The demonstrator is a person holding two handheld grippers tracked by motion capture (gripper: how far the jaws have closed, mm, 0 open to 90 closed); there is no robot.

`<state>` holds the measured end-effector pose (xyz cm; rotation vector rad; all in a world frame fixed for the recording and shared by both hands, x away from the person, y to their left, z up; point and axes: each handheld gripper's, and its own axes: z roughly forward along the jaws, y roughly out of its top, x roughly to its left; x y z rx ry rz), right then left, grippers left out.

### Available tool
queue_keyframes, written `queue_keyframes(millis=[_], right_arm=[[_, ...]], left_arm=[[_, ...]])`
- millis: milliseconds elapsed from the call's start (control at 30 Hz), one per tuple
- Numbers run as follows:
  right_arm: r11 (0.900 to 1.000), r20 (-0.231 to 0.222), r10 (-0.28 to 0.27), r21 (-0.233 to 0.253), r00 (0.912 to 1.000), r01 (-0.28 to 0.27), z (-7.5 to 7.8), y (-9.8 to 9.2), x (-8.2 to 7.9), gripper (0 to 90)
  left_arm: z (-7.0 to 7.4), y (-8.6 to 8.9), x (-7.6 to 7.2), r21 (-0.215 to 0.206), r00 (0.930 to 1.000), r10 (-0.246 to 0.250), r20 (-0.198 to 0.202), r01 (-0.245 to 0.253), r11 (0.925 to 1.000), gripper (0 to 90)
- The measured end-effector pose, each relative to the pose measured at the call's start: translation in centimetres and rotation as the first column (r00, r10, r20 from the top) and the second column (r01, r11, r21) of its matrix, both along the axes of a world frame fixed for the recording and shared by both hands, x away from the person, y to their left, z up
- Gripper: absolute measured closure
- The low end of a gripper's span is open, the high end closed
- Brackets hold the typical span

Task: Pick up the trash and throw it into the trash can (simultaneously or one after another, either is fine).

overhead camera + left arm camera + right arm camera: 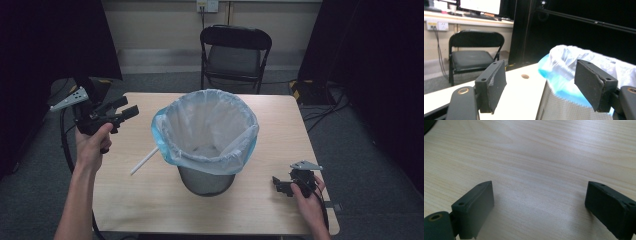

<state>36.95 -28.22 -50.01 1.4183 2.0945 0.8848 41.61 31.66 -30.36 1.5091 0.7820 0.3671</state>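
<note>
A grey mesh waste bin stands in the middle of the wooden table. It is lined with a white bag over a blue bag, both folded over the rim. My left gripper is held up left of the bin, open, jaws pointing at the rim with nothing between them. My right gripper rests low near the table's front right, open over bare wood. A white stick lies on the table left of the bin.
A black folding chair stands behind the table's far edge. Cables trail on the grey floor at the right. Dark curtains close off both sides.
</note>
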Motion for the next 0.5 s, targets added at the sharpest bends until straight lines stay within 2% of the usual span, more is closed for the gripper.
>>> queue_keyframes(millis=[133,300,333,367,433,500], right_arm=[[1.0,0.0,0.0,0.0,1.0,0.0,0.0,0.0,0.0,7.7],[1.0,0.0,0.0,0.0,1.0,0.0,0.0,0.0,0.0,7.7],[1.0,0.0,0.0,0.0,1.0,0.0,0.0,0.0,0.0,7.7],[1.0,0.0,0.0,0.0,1.0,0.0,0.0,0.0,0.0,7.7],[1.0,0.0,0.0,0.0,1.0,0.0,0.0,0.0,0.0,7.7],[1.0,0.0,0.0,0.0,1.0,0.0,0.0,0.0,0.0,7.7]], left_arm=[[-1.2,0.6,0.0,0.021,0.9996,0.016,-0.024,-0.015,0.9997,25.0],[-3.0,1.2,-0.1,0.041,0.9958,0.038,-0.083,-0.035,0.9986,25.1],[-3.0,1.2,-0.1,0.041,0.9958,0.038,-0.083,-0.035,0.9986,25.3],[-3.9,1.5,-0.1,0.064,0.9897,0.067,-0.127,-0.059,0.9962,26.2],[-4.7,1.7,-0.1,0.047,0.9859,0.055,-0.158,-0.048,0.9977,26.7],[-5.5,1.8,-0.1,0.059,0.9837,0.053,-0.172,-0.043,0.9974,27.3]])
